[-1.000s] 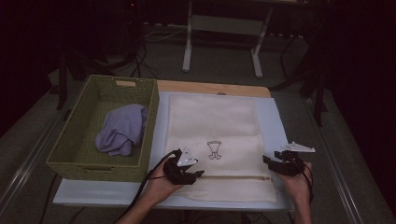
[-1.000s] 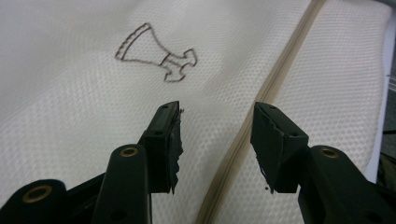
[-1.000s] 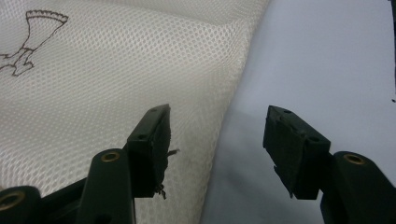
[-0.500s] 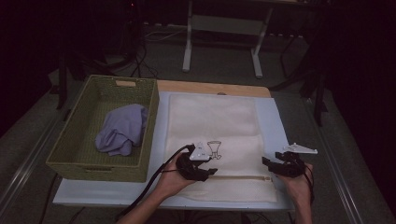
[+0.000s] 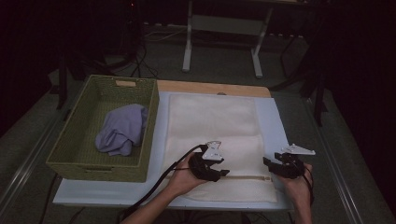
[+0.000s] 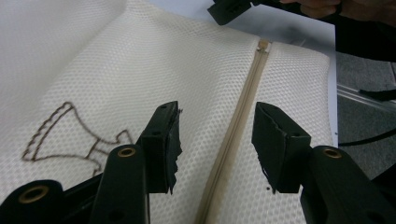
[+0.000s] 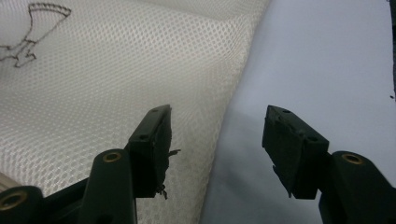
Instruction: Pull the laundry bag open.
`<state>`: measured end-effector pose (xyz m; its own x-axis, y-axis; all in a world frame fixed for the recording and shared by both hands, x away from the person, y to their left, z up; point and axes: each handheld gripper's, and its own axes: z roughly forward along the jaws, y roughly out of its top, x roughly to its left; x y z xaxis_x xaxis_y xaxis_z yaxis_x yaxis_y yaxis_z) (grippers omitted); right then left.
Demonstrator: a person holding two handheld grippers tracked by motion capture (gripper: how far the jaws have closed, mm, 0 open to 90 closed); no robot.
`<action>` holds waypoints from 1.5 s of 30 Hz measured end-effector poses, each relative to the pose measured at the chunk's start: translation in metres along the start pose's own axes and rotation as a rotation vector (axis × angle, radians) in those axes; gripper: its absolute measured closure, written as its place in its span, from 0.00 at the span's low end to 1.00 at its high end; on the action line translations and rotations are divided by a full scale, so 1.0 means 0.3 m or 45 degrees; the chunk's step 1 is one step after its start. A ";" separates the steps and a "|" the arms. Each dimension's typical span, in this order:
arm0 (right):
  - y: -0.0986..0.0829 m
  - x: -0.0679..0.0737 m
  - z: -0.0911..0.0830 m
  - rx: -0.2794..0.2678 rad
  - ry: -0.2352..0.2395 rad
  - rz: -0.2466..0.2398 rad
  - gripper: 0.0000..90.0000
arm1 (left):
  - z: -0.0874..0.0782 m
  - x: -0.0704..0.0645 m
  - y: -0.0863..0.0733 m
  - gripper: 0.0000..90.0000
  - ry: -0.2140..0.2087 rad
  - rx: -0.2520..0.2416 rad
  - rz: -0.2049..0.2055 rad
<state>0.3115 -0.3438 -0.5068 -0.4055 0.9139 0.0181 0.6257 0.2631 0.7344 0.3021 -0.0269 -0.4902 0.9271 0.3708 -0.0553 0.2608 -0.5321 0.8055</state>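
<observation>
We had the mesh laundry bag [image 5: 219,149] spread flat on the pale mat [image 5: 275,126], its zipper [image 6: 240,116] running along the edge nearest us. It lay that way, we judge, so that both tools could work the closure without lifting the fabric.

The left gripper [image 6: 215,135] hovered low over the bag with its jaws parted and nothing between them. The zipper ran straight ahead through the gap, and the printed outline [image 6: 70,135] sat off beyond its left jaw. That alignment suggests we were lining up on the zipper tape. The left hand [image 5: 182,179] gripped the tool from behind, forearm angled in from below.

The right gripper [image 7: 215,140] also stood with jaws apart and empty. The bag's side edge passed between them: mesh under its left jaw, bare mat under the right. We judge this placed it to pin or pinch that edge as an anchor. The right hand [image 5: 296,186] held it nearly level.

The green basket [image 5: 79,158] with a lilac cloth [image 5: 121,130] stood well beyond the left gripper
</observation>
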 end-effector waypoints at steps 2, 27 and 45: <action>-0.002 -0.004 -0.004 -0.004 -0.002 0.013 0.47 | 0.013 -0.002 0.007 0.58 -0.004 -0.002 0.003; -0.017 -0.030 -0.020 -0.019 0.007 0.036 0.50 | 0.192 -0.040 0.096 0.60 -0.097 -0.059 0.029; -0.021 -0.036 -0.027 -0.024 0.000 0.039 0.50 | 0.259 -0.064 0.108 0.60 -0.131 -0.052 0.044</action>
<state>0.3066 -0.3580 -0.5060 -0.3862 0.9215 0.0407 0.6254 0.2291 0.7459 0.3137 -0.1104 -0.5088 0.9587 0.2714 -0.0854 0.2187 -0.5109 0.8314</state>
